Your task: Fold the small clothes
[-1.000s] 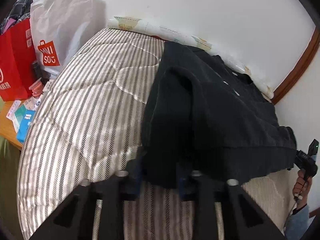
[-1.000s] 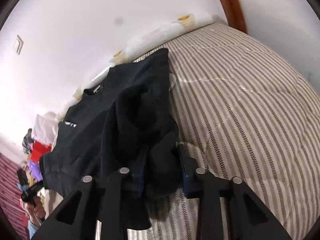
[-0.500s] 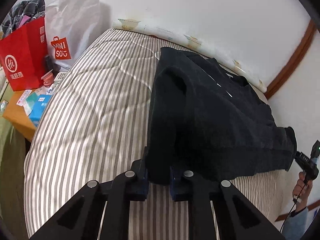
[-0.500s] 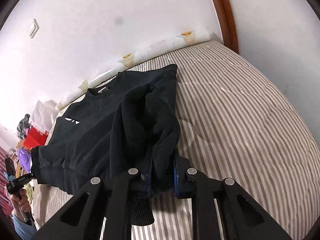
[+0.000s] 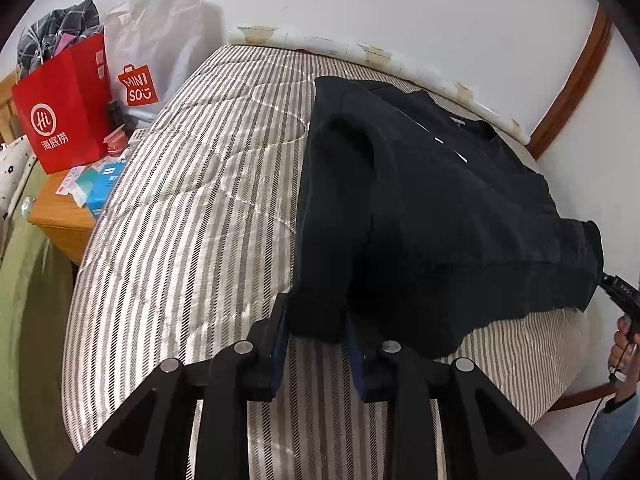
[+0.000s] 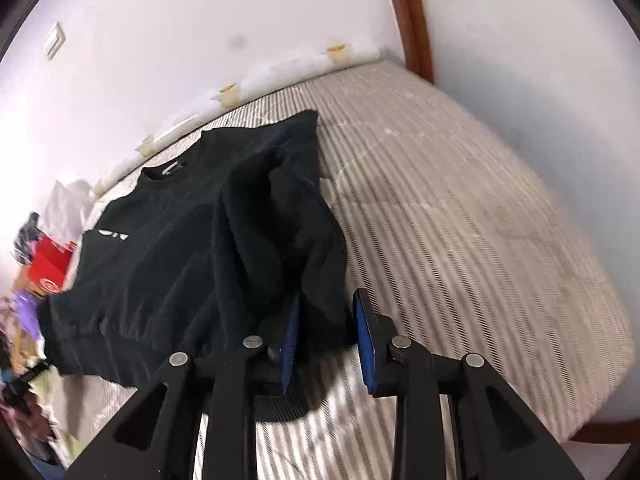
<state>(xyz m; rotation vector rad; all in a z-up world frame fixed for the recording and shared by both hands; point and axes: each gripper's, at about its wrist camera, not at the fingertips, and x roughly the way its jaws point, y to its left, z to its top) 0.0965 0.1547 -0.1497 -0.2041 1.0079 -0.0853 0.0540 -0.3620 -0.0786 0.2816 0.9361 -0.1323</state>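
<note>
I have a black sweatshirt (image 5: 440, 208) spread on the striped bed (image 5: 192, 216), collar toward the wall, both sleeves folded in over the body. My left gripper (image 5: 318, 344) sits at the near end of one sleeve: its jaws have just been opening, and the cuff lies between the blue pads, filling most of the narrow gap; I cannot tell whether the pads still press it. My right gripper (image 6: 328, 340) is at the other sleeve, jaws also just opening. There the cloth hangs against the left pad (image 6: 290, 344), while the right pad stands clear of it with striped bed showing in the gap, so that grip is let go. In the left view my right hand (image 5: 626, 340) shows at the picture's right edge, just off the sweatshirt's hem corner. Beside the bed stands a small wooden table (image 5: 60, 220) with a red bag (image 5: 64, 104), a white bag (image 5: 160, 48) and some boxes.
</note>
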